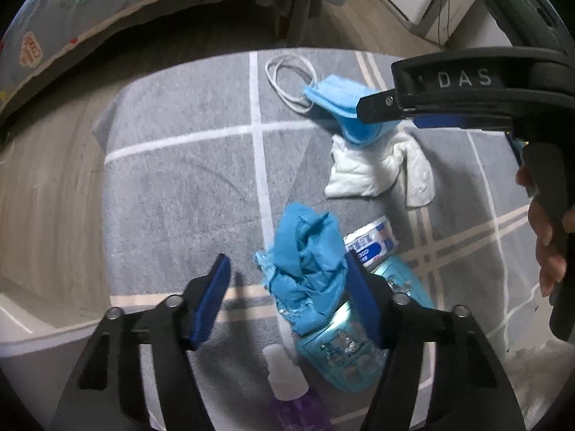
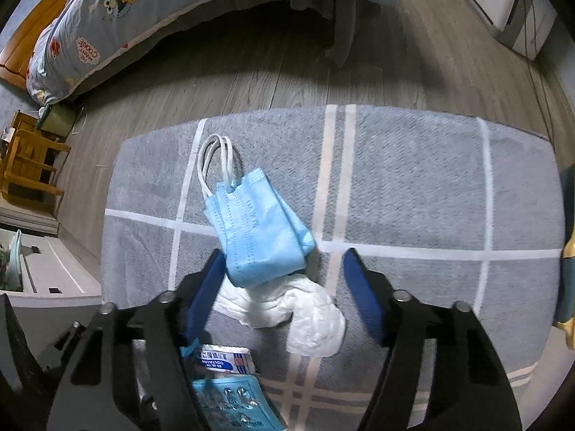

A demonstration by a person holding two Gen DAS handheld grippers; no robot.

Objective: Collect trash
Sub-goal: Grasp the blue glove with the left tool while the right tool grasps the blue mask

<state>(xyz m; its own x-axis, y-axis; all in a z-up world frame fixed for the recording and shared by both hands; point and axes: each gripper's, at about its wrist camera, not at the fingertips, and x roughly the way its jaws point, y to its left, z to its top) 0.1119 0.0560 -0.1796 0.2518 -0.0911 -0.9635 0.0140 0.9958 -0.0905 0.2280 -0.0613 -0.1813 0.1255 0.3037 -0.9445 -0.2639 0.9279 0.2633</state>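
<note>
The left tool (image 1: 287,298) hangs wide apart above crumpled blue paper (image 1: 305,269) on the grey rug (image 1: 187,186).

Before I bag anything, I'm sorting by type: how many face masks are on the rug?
1. The light blue face mask lies folded on the grey rug, its white ear loops toward the bed, its lower edge overlapping the white tissue. Others could hide under the pile.

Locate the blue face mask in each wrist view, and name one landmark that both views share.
Left wrist view: the blue face mask lies upper right of centre on the grey rug, partly behind the right claw.
Right wrist view: the mask sits centre left, just ahead of the open claw's left finger.
Shared landmark: the crumpled white tissue, touching the mask's near end.
</note>
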